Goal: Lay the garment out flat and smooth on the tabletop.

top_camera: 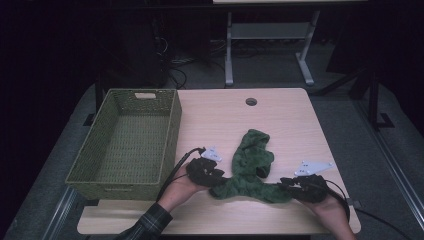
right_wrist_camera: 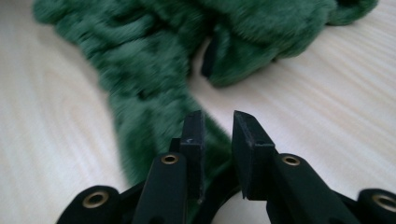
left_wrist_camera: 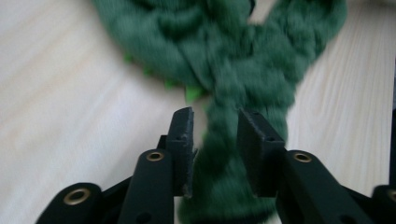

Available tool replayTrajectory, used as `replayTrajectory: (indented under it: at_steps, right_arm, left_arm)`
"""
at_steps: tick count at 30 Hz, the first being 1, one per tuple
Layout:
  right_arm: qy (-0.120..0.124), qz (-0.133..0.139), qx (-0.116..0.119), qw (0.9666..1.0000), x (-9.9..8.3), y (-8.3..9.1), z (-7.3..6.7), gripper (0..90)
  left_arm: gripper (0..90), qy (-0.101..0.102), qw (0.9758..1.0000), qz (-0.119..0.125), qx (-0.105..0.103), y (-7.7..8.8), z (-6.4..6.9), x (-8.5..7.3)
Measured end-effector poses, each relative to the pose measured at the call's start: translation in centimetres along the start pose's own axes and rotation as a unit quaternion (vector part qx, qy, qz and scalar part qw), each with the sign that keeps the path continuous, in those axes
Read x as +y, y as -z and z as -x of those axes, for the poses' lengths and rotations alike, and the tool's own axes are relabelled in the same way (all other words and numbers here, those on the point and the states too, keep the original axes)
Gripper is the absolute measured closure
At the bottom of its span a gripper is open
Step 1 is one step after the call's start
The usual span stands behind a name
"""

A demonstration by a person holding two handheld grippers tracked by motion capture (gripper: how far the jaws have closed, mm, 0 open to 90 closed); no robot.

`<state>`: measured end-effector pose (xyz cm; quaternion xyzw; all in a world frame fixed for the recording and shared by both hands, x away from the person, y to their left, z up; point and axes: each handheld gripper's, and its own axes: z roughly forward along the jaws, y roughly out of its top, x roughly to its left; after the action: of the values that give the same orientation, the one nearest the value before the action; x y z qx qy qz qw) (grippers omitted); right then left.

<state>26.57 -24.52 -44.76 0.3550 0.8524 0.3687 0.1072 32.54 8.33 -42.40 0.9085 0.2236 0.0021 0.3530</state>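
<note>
Your left gripper (top_camera: 214,176) sits at the near-left end of the green cloth (top_camera: 250,167), and your right gripper (top_camera: 292,184) at its near-right end — the cloth lies crumpled on the bench (top_camera: 290,120) between them, with one arm of it reaching away toward the middle of the bench. In the left gripper view, the jaws stand parted with a strand of the cloth (left_wrist_camera: 224,140) running up between them; the pads do not press on it, so it is released. In the right gripper view the jaws are likewise parted, a fold of the cloth (right_wrist_camera: 154,93) passing under and between them — no clamp on it there either. The woven green basket (top_camera: 107,150) stands on the left of the bench, just beside your left hand (top_camera: 180,189).
</note>
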Motion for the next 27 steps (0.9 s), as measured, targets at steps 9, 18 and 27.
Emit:
replayTrajectory:
  at_steps: [9, 18, 27]
  right_arm:
    - [-0.017, 0.005, 0.006, 0.9998, 0.9, -1.4, 0.8, 68.1]
    - [-0.025, -0.003, 0.012, 0.9996, 1.2, -2.4, 0.9, 63.7]
    - [-0.026, -0.005, 0.013, 0.9996, 1.1, -2.4, 0.8, 60.7]
  left_arm:
    - [60.3, -0.009, 0.9989, 0.045, -0.004, -1.5, -2.5, 4.6]
    - [57.0, -0.023, 0.9981, 0.055, -0.015, -4.2, -3.9, 8.4]
    - [52.6, -0.025, 0.9990, 0.022, -0.030, -6.8, -4.4, 9.3]
